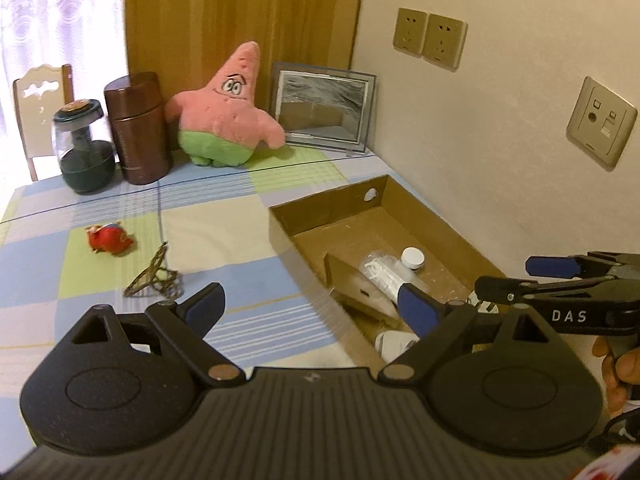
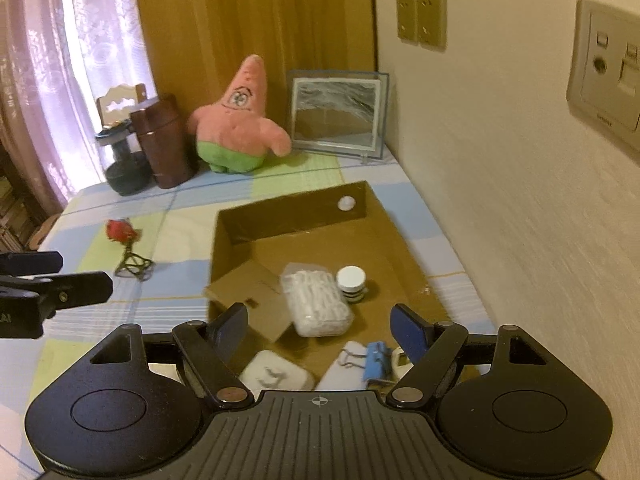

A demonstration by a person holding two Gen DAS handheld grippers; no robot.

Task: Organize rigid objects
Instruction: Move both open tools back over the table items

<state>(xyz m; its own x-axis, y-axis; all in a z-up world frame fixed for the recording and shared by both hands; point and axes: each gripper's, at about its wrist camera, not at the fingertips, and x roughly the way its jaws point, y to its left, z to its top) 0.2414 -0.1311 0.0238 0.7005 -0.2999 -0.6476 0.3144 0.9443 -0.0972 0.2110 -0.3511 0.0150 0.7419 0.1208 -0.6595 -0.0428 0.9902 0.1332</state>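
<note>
An open cardboard box (image 2: pixel 292 212) sits on the checked cloth by the wall. In it lie a clear case of white picks (image 2: pixel 316 304), a white-lidded jar (image 2: pixel 351 282), a blue binder clip (image 2: pixel 376 360), a white clip (image 2: pixel 352 356) and a white case (image 2: pixel 276 374). My right gripper (image 2: pixel 322 324) hangs open above the box's near end with nothing between its fingers. It also shows at the right of the left wrist view as right gripper (image 1: pixel 502 276). My left gripper (image 1: pixel 312 304) is open and empty over the cloth at the box's left wall (image 1: pixel 332 196). A small metal tower model (image 1: pixel 154 276) and a red toy (image 1: pixel 108 238) lie left of it.
At the back stand a pink star plush (image 1: pixel 228 108), a framed picture (image 1: pixel 324 108), a brown canister (image 1: pixel 138 128) and a dark green jar (image 1: pixel 82 148). The wall with sockets (image 1: pixel 430 38) runs along the right. A chair (image 1: pixel 42 108) stands beyond the table's far edge.
</note>
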